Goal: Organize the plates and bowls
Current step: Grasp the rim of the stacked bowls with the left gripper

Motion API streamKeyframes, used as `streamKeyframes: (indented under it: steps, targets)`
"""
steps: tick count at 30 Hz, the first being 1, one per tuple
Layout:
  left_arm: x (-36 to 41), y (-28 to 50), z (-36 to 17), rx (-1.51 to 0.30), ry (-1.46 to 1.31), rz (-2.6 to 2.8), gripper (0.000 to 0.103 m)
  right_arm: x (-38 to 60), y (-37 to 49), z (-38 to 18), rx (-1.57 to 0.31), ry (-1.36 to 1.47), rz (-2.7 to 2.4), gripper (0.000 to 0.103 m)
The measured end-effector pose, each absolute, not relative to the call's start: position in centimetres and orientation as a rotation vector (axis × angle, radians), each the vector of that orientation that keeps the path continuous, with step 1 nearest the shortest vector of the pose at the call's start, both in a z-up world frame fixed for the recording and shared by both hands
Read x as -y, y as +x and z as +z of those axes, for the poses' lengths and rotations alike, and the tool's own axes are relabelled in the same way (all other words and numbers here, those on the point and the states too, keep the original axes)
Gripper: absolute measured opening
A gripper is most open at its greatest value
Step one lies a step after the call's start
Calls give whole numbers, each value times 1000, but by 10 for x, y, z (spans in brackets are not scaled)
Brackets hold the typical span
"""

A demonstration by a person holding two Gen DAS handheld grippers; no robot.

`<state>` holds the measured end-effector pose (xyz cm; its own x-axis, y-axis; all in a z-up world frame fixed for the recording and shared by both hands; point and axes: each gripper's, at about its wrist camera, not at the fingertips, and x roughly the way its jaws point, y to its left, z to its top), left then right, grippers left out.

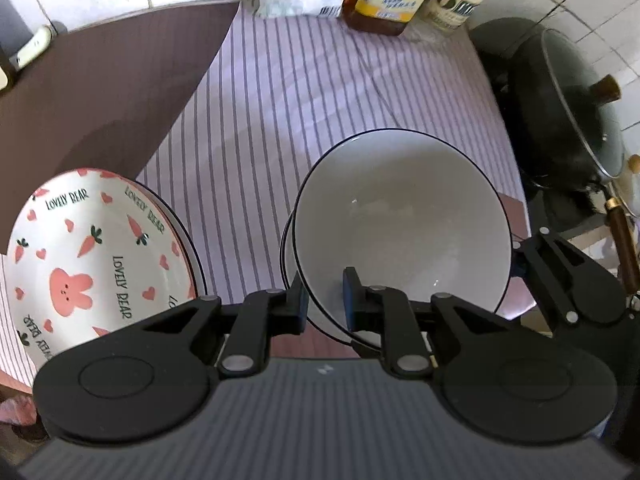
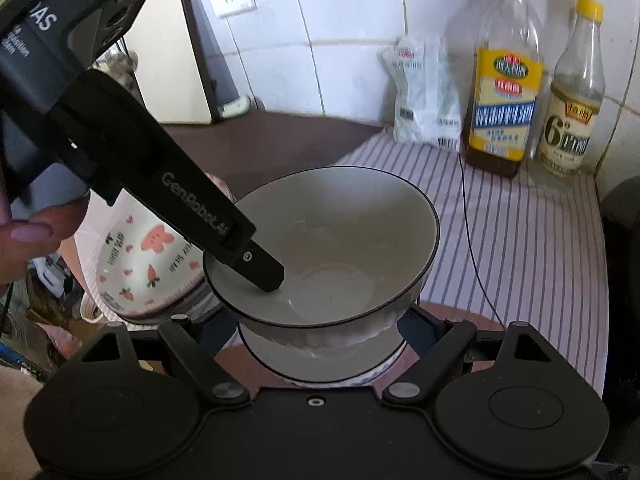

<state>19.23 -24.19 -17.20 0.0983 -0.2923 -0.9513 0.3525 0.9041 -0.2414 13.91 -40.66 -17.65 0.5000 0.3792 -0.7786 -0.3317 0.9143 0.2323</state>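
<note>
The left gripper (image 1: pixel 325 300) is clamped on the rim of a white bowl (image 1: pixel 400 232), one finger inside and one outside, low in the middle of the left wrist view. The bowl sits over a second bowl (image 2: pixel 320 344); whether it rests in it or hangs just above is hard to tell. The right gripper (image 2: pixel 320 330) stands apart on either side of that lower bowl, low in its frame; contact is hidden. Glazed china like this is likely stiff, fairly heavy, slick and breakable, so the rim pinch looks the sensible hold. A bunny plate (image 1: pixel 100 264) lies at lower left on the striped table (image 1: pixel 280 120), with more plates beneath it, count unclear.
</note>
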Motion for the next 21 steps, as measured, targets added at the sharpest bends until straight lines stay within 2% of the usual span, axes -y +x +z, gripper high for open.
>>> streamKeyframes:
  steps: [8,18,19,21]
  targets:
    - [248,193,-181,-1422,12,-432,21,405,145,-178,-1036,13,419,90]
    - [244,188,-183,-1404,-42,-372,21,406,143,-177,-1050,7,450,90]
    - [244,186,-181,-1397,-49,-363,24,406,142,-177,-1045,11,450,90]
    - [242,183,-175,-1370,-85,-367,38,406,139,-173,-1034,18,451,90]
